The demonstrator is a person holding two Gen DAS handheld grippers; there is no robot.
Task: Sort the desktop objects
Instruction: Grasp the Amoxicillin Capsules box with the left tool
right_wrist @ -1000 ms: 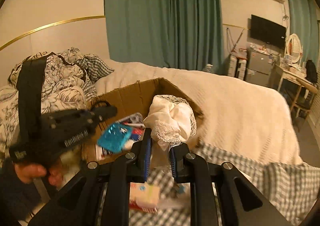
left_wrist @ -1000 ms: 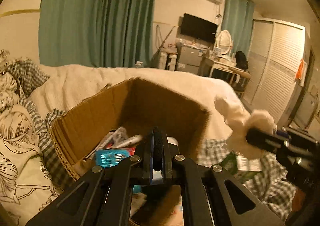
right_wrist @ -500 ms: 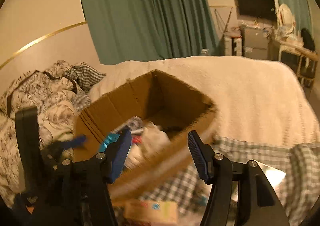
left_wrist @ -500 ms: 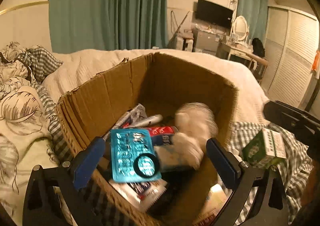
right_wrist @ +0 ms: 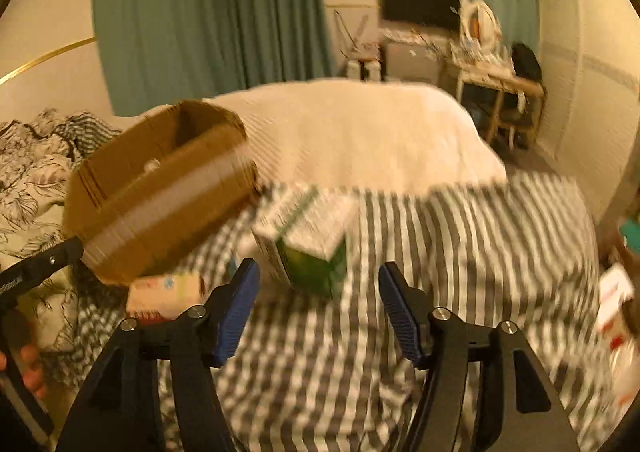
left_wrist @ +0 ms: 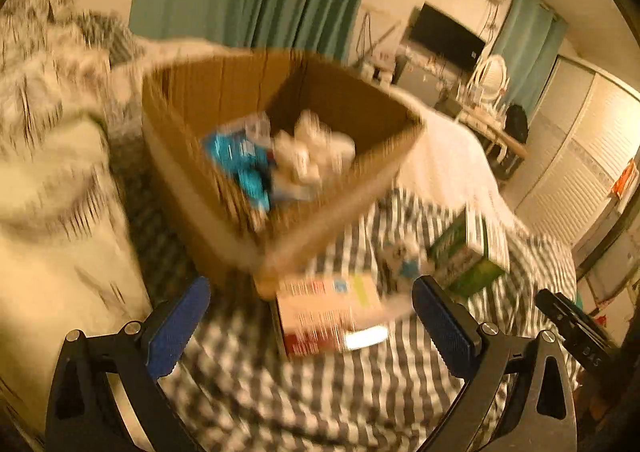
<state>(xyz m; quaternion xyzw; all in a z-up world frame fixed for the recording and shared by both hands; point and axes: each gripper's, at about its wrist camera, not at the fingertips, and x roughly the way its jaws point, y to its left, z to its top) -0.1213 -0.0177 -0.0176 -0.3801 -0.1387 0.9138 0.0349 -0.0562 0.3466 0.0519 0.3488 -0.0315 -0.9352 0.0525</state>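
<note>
Cardboard box (left_wrist: 224, 100) sits at left on the checked bedspread (left_wrist: 320, 392), already holding sorted bits. Just beside it lies a pink carton (left_wrist: 324, 312), framed by the left gripper (left_wrist: 308, 328), jaws fully spread, probably lining up. Rightward, the right gripper (right_wrist: 318, 312), jaws opening and empty, faces a green carton (right_wrist: 312, 252).

Green carton (right_wrist: 308, 248) beside cardboard box (right_wrist: 160, 188)
</note>
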